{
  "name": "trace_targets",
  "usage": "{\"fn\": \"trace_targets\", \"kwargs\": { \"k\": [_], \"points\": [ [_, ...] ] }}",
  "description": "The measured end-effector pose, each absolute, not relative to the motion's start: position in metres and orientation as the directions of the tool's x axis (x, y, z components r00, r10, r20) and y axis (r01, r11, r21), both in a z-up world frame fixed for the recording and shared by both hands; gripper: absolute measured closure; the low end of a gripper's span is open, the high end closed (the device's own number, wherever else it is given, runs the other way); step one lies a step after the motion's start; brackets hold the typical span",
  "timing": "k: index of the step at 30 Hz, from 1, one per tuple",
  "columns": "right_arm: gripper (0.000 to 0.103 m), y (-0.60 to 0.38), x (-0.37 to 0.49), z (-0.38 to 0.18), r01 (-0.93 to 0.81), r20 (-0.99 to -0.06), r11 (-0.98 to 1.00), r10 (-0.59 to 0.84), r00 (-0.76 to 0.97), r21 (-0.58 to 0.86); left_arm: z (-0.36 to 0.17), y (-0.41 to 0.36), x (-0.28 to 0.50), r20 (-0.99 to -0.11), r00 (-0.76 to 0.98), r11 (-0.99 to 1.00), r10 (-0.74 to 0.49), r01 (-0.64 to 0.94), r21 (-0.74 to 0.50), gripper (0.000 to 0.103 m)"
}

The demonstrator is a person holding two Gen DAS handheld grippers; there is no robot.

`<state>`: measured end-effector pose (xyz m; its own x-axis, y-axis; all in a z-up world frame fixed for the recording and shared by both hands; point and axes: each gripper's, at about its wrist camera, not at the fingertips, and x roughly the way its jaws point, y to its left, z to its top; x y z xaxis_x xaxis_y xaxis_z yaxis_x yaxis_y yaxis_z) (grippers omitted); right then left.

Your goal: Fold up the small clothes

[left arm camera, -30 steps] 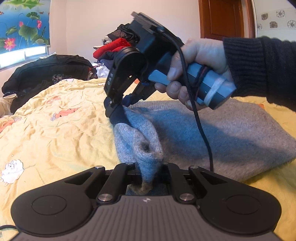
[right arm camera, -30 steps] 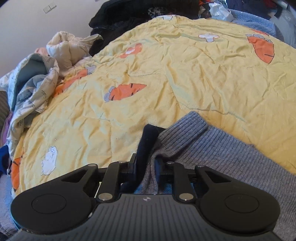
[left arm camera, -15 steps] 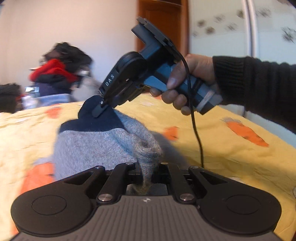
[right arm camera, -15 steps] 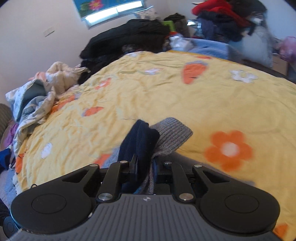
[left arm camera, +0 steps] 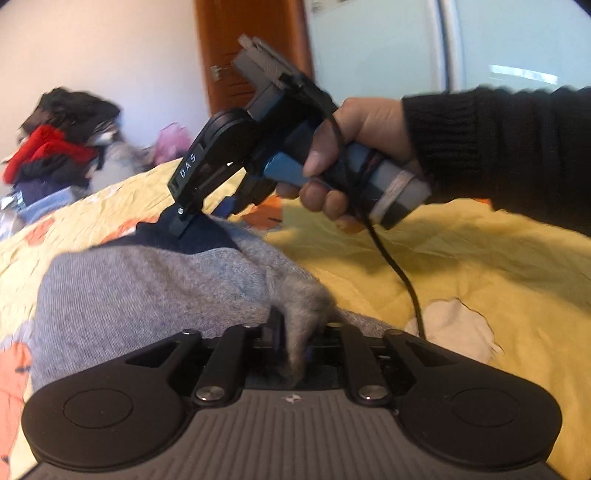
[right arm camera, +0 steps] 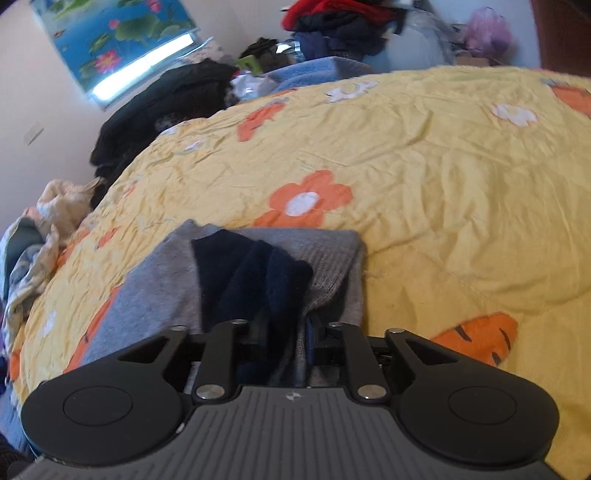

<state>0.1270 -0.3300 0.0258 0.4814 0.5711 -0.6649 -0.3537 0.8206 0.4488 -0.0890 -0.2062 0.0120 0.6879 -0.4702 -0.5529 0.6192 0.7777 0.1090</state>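
A grey knit garment (left arm camera: 147, 288) with a navy band (left arm camera: 207, 236) lies folded on the yellow flowered bedspread (left arm camera: 480, 258). My left gripper (left arm camera: 301, 339) has a grey corner of it between its jaws, which are opening and stand slightly apart. In the left wrist view, a hand (left arm camera: 362, 147) holds my right gripper (left arm camera: 203, 218) with its tips down on the navy band. In the right wrist view, my right gripper (right arm camera: 286, 332) is opening too, with navy band (right arm camera: 251, 269) and grey garment (right arm camera: 159, 280) bunched loosely between its jaws.
Heaps of clothes (right arm camera: 343, 22) and dark garments (right arm camera: 166, 96) lie beyond the bed's far edge. Crumpled bedding (right arm camera: 40, 229) hangs at the left. The right gripper's cable (left arm camera: 399, 273) trails over the bedspread (right arm camera: 443, 184). A wooden door (left arm camera: 251, 55) stands behind.
Both grippers carried the garment's end sideways across the bed and set it down in a folded stack. Both pairs of jaws have widened, and the cloth sits looser between them.
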Motion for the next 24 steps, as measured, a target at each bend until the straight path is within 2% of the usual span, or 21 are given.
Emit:
{"fn": "trace_targets", "kwargs": {
  "k": [1,2,3,4,5,6,7,9,12,15,20,22,24],
  "points": [
    [0.054,-0.339,0.128,0.026,-0.323,-0.646,0.809,0.587,0.488,0.491,0.017,-0.197,-0.09,-0.555,0.665,0.761,-0.499,0.643,0.087,0.077],
    [0.046,-0.35,0.126,0.028,-0.28,-0.623,0.794,0.6,0.502,0.539,0.024,-0.183,-0.094,-0.555,0.639,0.746,-0.532,0.664,0.05,0.064],
    [0.039,-0.363,0.122,0.033,-0.22,-0.596,0.786,0.59,0.544,0.578,0.033,-0.168,-0.097,-0.547,0.618,0.736,-0.564,0.677,0.005,0.044],
    [0.024,-0.375,0.113,0.037,-0.177,-0.554,0.771,0.577,0.599,0.612,0.042,-0.148,-0.098,-0.527,0.612,0.738,-0.59,0.673,-0.044,0.033],
    [0.014,-0.385,0.104,0.038,-0.167,-0.503,0.742,0.583,0.638,0.649,0.05,-0.128,-0.098,-0.495,0.62,0.748,-0.609,0.657,-0.096,0.016],
    [0.011,-0.393,0.098,0.036,-0.171,-0.466,0.707,0.607,0.644,0.686,0.058,-0.106,-0.097,-0.452,0.64,0.761,-0.621,0.631,-0.154,0.012],
    [0.01,-0.396,0.095,0.032,-0.163,-0.457,0.684,0.626,0.631,0.711,0.065,-0.085,-0.092,-0.415,0.66,0.772,-0.626,0.601,-0.208,0.012],
    [0.011,-0.393,0.095,0.022,-0.133,-0.502,0.699,0.62,0.603,0.703,0.072,-0.052,-0.064,-0.398,0.705,0.81,-0.586,0.508,-0.294,0.01],
    [0.012,-0.38,0.102,0.01,-0.119,-0.542,0.722,0.607,0.582,0.681,0.06,-0.016,0.008,-0.48,0.735,0.854,-0.478,0.261,-0.451,0.01],
    [0.012,-0.365,0.114,0.005,-0.136,-0.526,0.698,0.639,0.562,0.703,0.027,0.005,0.068,-0.519,0.635,0.744,-0.573,0.137,-0.654,0.011],
    [0.011,-0.347,0.119,0.007,-0.177,-0.536,0.692,0.673,0.509,0.7,-0.009,-0.007,0.107,-0.524,0.546,0.65,-0.654,0.05,-0.759,0.014],
    [0.013,-0.342,0.119,0.008,-0.195,-0.537,0.697,0.673,0.508,0.69,-0.017,-0.013,0.118,-0.526,0.533,0.636,-0.663,0.031,-0.771,0.024],
    [0.034,-0.338,0.12,0.006,-0.194,-0.547,0.708,0.664,0.51,0.679,-0.02,-0.02,0.119,-0.577,0.522,0.681,-0.627,0.009,-0.732,0.064]
  ]
}}
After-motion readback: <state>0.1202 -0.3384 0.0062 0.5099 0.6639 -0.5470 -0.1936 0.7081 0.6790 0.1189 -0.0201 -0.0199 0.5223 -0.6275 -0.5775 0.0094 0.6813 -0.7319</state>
